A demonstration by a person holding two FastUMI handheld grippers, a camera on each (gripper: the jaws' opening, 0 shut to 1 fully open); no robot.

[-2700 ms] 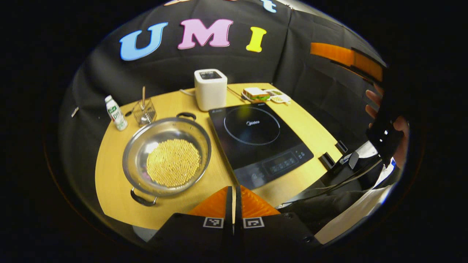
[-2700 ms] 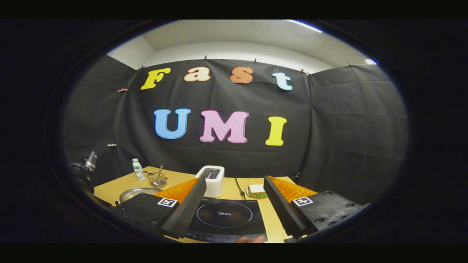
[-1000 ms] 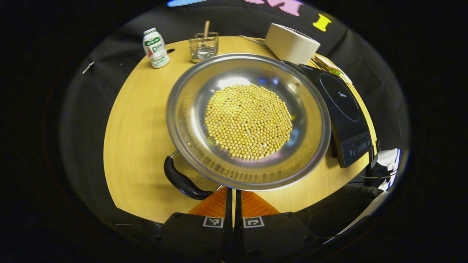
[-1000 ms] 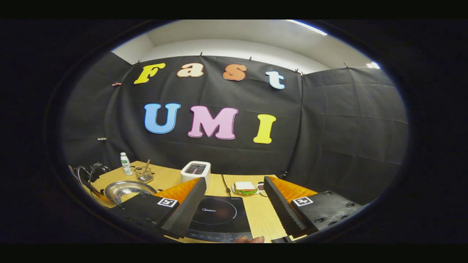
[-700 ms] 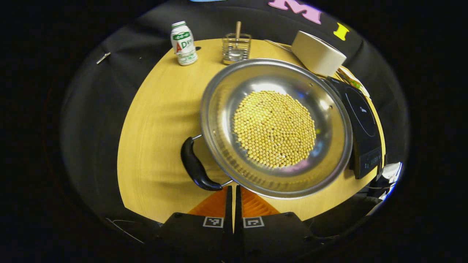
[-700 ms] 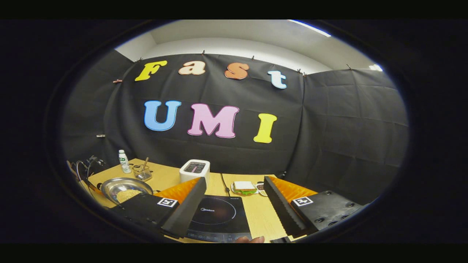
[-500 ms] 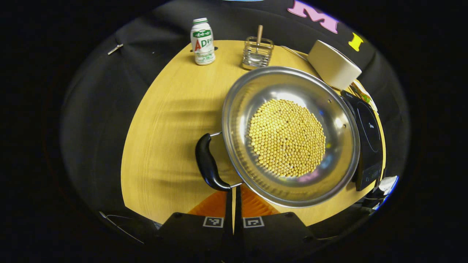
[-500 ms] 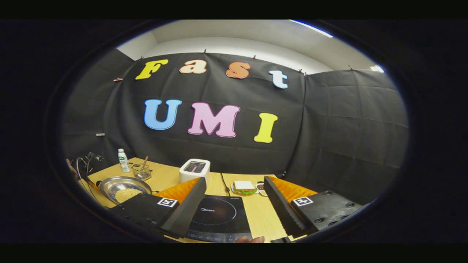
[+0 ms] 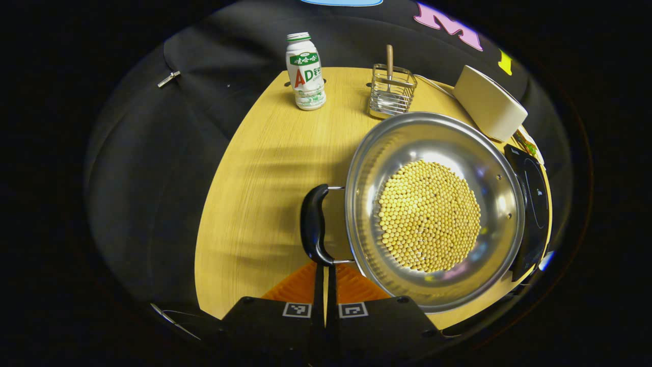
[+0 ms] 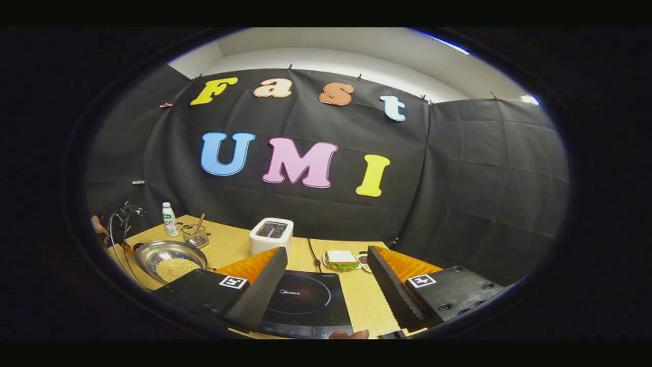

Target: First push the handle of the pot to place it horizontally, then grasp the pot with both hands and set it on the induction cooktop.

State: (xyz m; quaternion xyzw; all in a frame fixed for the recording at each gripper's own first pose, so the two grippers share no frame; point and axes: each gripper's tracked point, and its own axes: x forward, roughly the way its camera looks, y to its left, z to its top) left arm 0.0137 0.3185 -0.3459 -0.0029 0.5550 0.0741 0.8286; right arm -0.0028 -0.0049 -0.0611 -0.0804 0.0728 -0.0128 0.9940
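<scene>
Pressed together, our left gripper fingers touch the black handle of the bean-filled pot beside the induction cooktop, while our right gripper gapes wide, holding nothing.

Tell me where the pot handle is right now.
In the left gripper view, the black handle sits on the pot's left side, just ahead of the shut left tool, above the table.

Overhead light leaves a white glare inside the steel pot and soft streaky shadows on the sharp, evenly lit bench, while fisheye distortion bends everything toward the dim edges.
</scene>
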